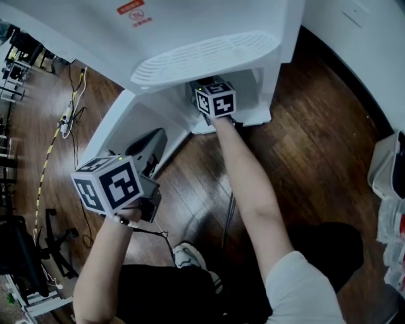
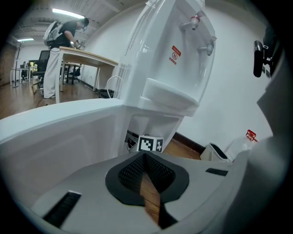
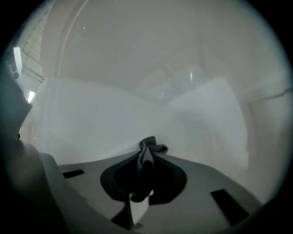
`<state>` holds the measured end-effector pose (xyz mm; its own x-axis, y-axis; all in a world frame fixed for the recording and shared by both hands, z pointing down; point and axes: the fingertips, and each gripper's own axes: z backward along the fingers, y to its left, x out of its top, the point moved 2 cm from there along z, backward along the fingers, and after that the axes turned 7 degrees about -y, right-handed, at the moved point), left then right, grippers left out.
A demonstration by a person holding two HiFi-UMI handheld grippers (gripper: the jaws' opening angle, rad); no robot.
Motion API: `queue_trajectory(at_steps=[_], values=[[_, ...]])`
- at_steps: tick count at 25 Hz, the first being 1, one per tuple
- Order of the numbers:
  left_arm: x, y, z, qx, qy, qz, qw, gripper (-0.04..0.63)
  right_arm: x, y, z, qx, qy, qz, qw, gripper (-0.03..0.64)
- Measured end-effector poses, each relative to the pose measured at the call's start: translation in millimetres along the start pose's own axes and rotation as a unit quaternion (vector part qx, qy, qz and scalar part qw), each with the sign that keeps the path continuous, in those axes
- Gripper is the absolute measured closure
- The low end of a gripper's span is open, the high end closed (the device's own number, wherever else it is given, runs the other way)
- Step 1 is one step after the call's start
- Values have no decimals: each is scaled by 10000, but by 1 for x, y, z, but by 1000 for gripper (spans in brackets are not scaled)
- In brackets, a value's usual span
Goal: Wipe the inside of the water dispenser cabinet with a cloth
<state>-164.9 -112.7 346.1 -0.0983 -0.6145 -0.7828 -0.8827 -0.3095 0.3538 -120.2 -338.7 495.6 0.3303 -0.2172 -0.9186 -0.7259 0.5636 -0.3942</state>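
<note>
Reaching into the open lower cabinet [image 1: 252,85] of the tall white plastic water dispenser [image 1: 209,38], the right gripper [image 3: 146,157] has its jaws closed tight on a small dark grey cloth [image 3: 150,147]. A crumpled end of the cloth pokes out past the tips, close to the pale inner wall. That gripper's view is filled with dim, plain white cabinet surfaces.

The left gripper [image 2: 145,156] is held outside, beside the swung-open white cabinet door [image 1: 123,120], jaws together at the tips with nothing between them.

The dispenser stands on a dark brown polished wood-plank floor [image 1: 310,145] against a white wall [image 2: 233,82]. Loose black and yellow cables [image 1: 68,117] trail along the floor to the left. In the left gripper view a pale wooden table [image 2: 87,57] stands far across the room with a person [image 2: 59,50] at it, under a bright ceiling strip light [image 2: 71,13].
</note>
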Motion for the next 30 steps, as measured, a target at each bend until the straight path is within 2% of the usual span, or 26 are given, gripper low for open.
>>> queue_trajectory(at_steps=[6,11,14,17,22,26,30], values=[[-3,4,5,40,17,62,10000,598,-44,-14,-8,-338,911,-273,9949,579],[-3,4,11,25,41,67,10000,598,-55,-23,-11,-707,1052,-448,9909,578],[-1,3,16,-14,0,90,10000,598,-43,-25,-8,-833,757,-337,9931,578],[1,1,18,-53,-20,109,9999,598,-19,-25,-6,-853,219,-152,9960,578],[-1,-6,14,-137,49,-1,9999,598,30,-15,0,-570,-566,41,9968,577],[0,-10,13,-182,32,-21,9998,598,72,2,8,-215,-1289,133,9913,578],[-1,-9,13,-159,54,-14,9999,598,99,12,12,-87,-1676,115,9858,577]])
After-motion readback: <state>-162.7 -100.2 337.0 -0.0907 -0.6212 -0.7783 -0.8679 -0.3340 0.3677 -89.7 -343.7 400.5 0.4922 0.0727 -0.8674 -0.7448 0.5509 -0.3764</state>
